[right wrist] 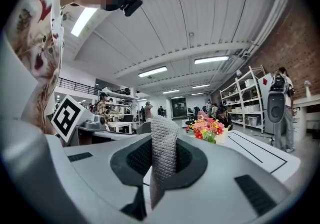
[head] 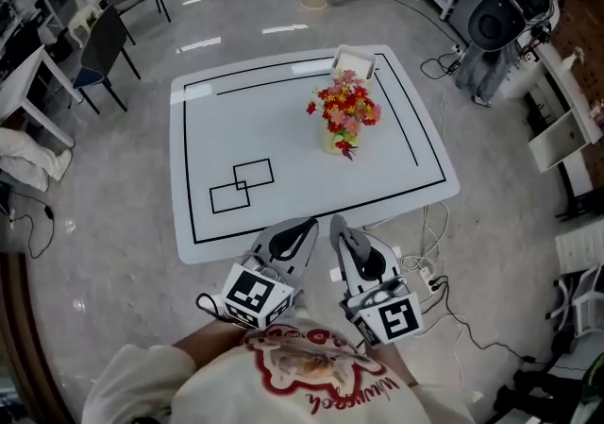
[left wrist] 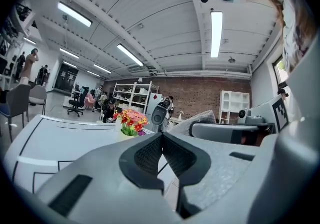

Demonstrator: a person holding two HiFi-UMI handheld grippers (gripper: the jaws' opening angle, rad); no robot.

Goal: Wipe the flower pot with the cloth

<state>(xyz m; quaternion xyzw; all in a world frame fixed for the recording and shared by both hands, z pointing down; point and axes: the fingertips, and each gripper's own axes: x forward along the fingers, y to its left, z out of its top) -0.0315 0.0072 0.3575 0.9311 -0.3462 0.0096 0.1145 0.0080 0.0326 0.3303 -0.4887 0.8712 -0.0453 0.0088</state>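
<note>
A pale pot of red, pink and yellow flowers [head: 342,120] stands upright on the far right part of the white table [head: 283,139]. Both grippers hover side by side off the table's near edge, well short of the pot. My left gripper [head: 307,224] is shut with nothing between its jaws [left wrist: 161,135]. My right gripper [head: 337,222] is shut on a grey knitted cloth [right wrist: 164,158], which sticks up between the pads. The flowers [left wrist: 131,119] show ahead in the left gripper view, and the flowers [right wrist: 205,129] ahead to the right in the right gripper view.
A small white box [head: 354,61] sits at the table's far edge behind the pot. Black lines and two overlapping rectangles [head: 241,184] mark the tabletop. Cables and a power strip [head: 425,276] lie on the floor at the right. Chairs [head: 104,44] stand at the left.
</note>
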